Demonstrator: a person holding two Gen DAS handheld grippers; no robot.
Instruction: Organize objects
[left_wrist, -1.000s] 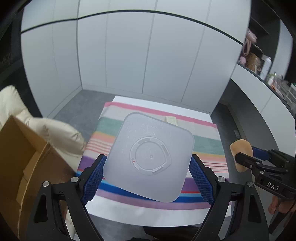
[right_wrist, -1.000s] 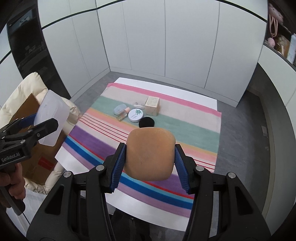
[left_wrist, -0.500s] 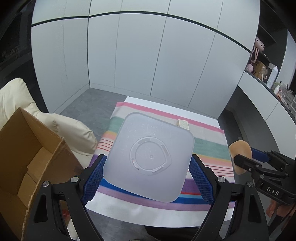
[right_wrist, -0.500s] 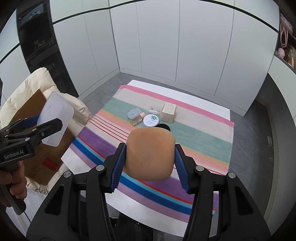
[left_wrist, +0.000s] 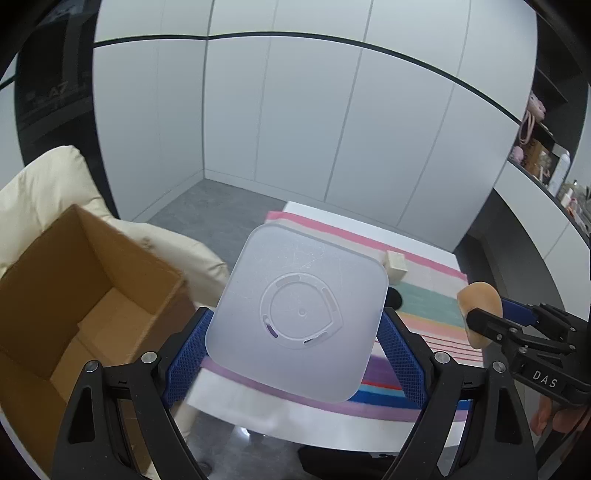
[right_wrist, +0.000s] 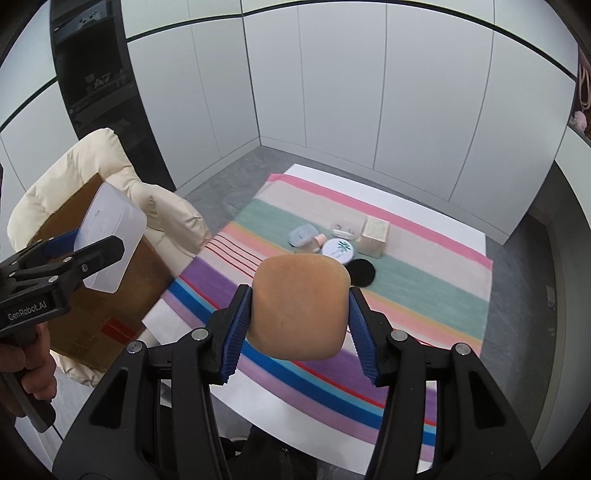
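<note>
A home dressing room or bedroom — floor-to-ceiling white wardrobe doors (right_wrist: 340, 92) line the walls. Handbags (left_wrist: 532, 118) fill a shelf; a striped blanket (right_wrist: 424, 295) lies spread out.

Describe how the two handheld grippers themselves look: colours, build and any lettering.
Both are black plastic frames with silver screws and two fingers lined with blue ribbed pads. The left gripper, seen from the right camera, reads "GenRobot.AI" on its side above a black pistol handle. The right gripper, seen from the left camera, shows "DAS".

Both hand-held grippers tilted down; left (left_wrist: 291, 332) clamped wide, right (right_wrist: 299, 306) clamped narrower.
</note>
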